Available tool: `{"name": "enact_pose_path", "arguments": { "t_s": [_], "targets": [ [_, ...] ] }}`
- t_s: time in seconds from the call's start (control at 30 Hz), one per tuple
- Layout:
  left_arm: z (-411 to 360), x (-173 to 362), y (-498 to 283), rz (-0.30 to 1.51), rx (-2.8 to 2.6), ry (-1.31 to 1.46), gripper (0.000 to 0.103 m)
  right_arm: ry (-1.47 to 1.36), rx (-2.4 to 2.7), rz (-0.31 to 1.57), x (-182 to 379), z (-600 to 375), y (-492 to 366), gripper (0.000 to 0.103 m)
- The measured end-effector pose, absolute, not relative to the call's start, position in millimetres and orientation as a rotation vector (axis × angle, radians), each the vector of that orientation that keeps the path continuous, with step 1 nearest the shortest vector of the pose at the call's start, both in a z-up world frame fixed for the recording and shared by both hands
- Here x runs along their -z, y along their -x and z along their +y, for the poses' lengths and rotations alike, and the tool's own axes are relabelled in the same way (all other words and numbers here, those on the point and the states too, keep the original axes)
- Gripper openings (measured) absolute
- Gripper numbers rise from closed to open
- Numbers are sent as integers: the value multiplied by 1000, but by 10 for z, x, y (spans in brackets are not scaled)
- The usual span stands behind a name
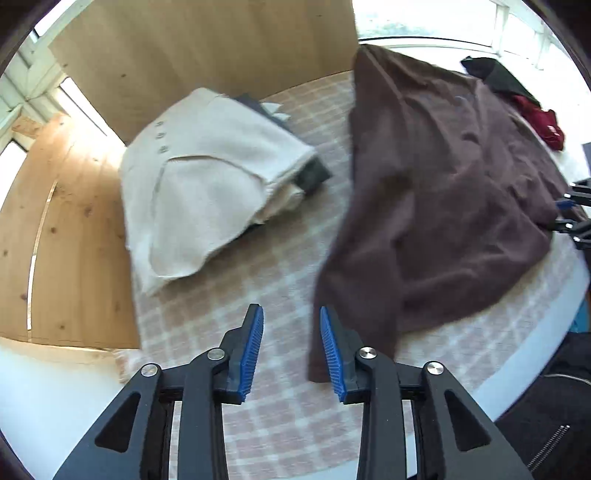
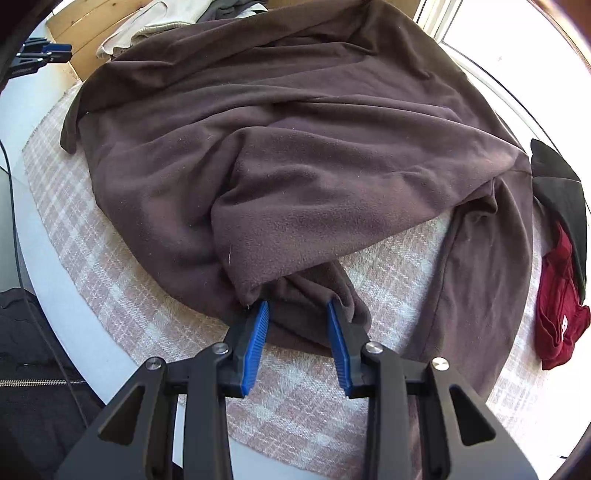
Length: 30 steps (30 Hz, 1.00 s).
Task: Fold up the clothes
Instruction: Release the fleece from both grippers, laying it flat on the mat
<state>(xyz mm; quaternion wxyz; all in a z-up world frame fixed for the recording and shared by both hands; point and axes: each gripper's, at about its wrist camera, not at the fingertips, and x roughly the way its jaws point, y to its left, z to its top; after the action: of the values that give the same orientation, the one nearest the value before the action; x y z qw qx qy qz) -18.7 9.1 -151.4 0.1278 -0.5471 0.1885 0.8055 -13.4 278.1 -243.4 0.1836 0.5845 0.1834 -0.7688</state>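
- A pink checked cloth [image 2: 303, 398] covers the white bench [image 2: 92, 339]; wooden panels [image 1: 74, 236] stand behind.
- The brown fleece [image 2: 295, 155] sprawls over the cloth's middle, folded cream clothes [image 1: 207, 177] beside it.
- Left hand-held gripper [image 1: 291, 350]: wide apart, empty, at the fleece's near edge.
- Right hand-held gripper [image 2: 297, 339]: wide, straddling the fleece hem.

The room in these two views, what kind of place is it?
Probably a home room used for laundry. A checked cloth covers a round table beside bright windows, and on it lie a brown fleece, folded clothes and a red garment. Both grippers are open.
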Motion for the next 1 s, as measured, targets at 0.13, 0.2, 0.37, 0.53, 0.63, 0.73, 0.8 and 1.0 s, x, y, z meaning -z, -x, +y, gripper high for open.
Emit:
{"name": "enact_pose_path", "arguments": {
  "t_s": [0.13, 0.2, 0.37, 0.53, 0.63, 0.73, 0.8, 1.0],
  "targets": [
    [644, 1820, 127, 776, -2294, 1566, 48, -1658, 2159, 547, 2487, 2720, 169, 32],
    [628, 1999, 218, 782, -2286, 1600, 48, -1664, 2155, 531, 2485, 2709, 184, 30],
    [433, 2151, 473, 643, -2266, 1712, 4, -1664, 2172, 410, 2401, 2781, 217, 5],
    [-26, 1908, 613, 900, -2518, 1719, 7, -1624, 2229, 271, 2153, 2933, 152, 2],
    [-228, 1737, 583, 880, -2609, 1726, 23, -1612, 2251, 100, 1950, 3091, 54, 2],
    [-108, 1609, 359, 706, -2545, 1668, 41, -1596, 2277, -77, 1820, 3122, -129, 2],
    [54, 1635, 246, 610, -2446, 1640, 58, -1609, 2305, -65, 1807, 3120, -187, 2],
    [504, 2167, 297, 524, -2195, 1760, 59, -1690, 2260, 17, 2034, 3236, -176, 25]
  ]
}}
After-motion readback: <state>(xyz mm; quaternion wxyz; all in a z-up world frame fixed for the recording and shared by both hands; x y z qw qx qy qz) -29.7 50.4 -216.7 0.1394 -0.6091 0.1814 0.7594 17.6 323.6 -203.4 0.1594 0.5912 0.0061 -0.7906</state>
